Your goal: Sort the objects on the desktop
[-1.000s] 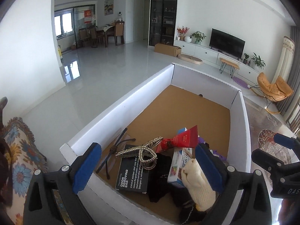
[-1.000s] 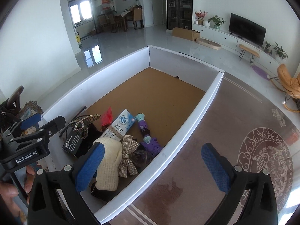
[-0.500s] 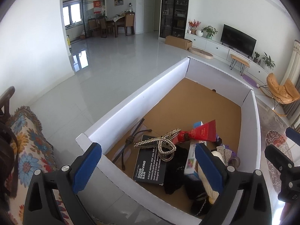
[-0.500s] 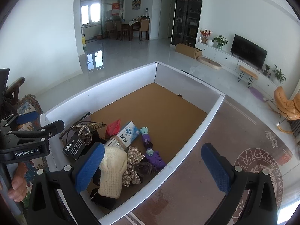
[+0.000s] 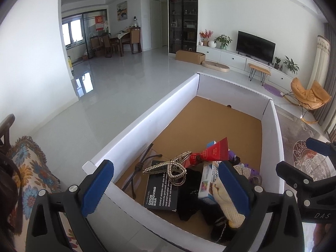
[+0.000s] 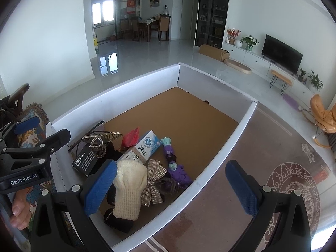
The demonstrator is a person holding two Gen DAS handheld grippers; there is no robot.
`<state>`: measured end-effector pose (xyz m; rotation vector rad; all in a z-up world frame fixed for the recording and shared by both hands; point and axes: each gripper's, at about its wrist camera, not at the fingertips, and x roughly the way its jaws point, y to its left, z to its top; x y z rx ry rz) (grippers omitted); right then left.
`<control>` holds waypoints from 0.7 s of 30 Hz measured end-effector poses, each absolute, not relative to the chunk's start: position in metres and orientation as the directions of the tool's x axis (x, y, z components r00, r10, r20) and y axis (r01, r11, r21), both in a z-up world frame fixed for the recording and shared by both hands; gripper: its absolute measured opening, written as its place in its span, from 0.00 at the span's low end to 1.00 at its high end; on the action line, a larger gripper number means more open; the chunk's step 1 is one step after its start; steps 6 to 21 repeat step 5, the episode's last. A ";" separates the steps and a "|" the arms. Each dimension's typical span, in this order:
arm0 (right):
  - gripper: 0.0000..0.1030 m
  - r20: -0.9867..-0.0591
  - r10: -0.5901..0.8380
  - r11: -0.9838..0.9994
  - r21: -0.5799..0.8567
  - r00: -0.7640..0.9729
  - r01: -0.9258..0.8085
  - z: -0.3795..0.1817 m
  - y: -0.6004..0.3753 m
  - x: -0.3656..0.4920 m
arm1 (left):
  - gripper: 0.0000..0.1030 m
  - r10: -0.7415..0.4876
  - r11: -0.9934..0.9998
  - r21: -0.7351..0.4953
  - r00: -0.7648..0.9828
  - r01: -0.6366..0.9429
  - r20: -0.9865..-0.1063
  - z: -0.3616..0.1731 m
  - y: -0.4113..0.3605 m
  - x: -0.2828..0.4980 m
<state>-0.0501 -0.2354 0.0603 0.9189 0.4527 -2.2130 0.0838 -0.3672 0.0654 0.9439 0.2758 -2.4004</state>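
Note:
A white-walled box [image 5: 145,124] with a brown floor holds a pile at its near end. In it lie a rhinestone hair claw [image 5: 170,168], a black "Odor Removing Bar" box [image 5: 160,191], a red tube [image 5: 212,153], a toothpaste box [image 6: 145,147], a cream knitted glove [image 6: 128,189], a rhinestone bow [image 6: 153,180] and a purple toy [image 6: 174,161]. My left gripper [image 5: 166,189] is open and empty above the near wall. My right gripper [image 6: 172,191] is open and empty, straddling the box's right wall [image 6: 220,157].
A floral cushion [image 5: 31,180] lies left of the box. A patterned brown rug [image 6: 283,178] lies to its right. The far half of the box floor [image 6: 189,113] is bare cardboard. An orange chair [image 5: 308,96] stands far right.
Both grippers have pulled back and risen from the box, so the pile looks smaller and farther. The objects have not moved. Both jaws stay open.

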 end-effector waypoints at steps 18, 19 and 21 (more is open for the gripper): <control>1.00 -0.717 -0.469 -0.700 -0.056 -0.517 0.712 0.064 -0.235 -0.050 | 0.99 -0.399 -0.842 -0.016 -0.643 0.539 -0.654 0.071 -0.362 0.088; 1.00 -0.717 -0.469 -0.700 -0.056 -0.517 0.712 0.064 -0.235 -0.050 | 0.99 -0.399 -0.842 -0.016 -0.643 0.539 -0.654 0.071 -0.362 0.088; 1.00 -0.717 -0.469 -0.700 -0.056 -0.517 0.712 0.064 -0.235 -0.050 | 0.99 -0.399 -0.842 -0.016 -0.643 0.539 -0.654 0.071 -0.362 0.088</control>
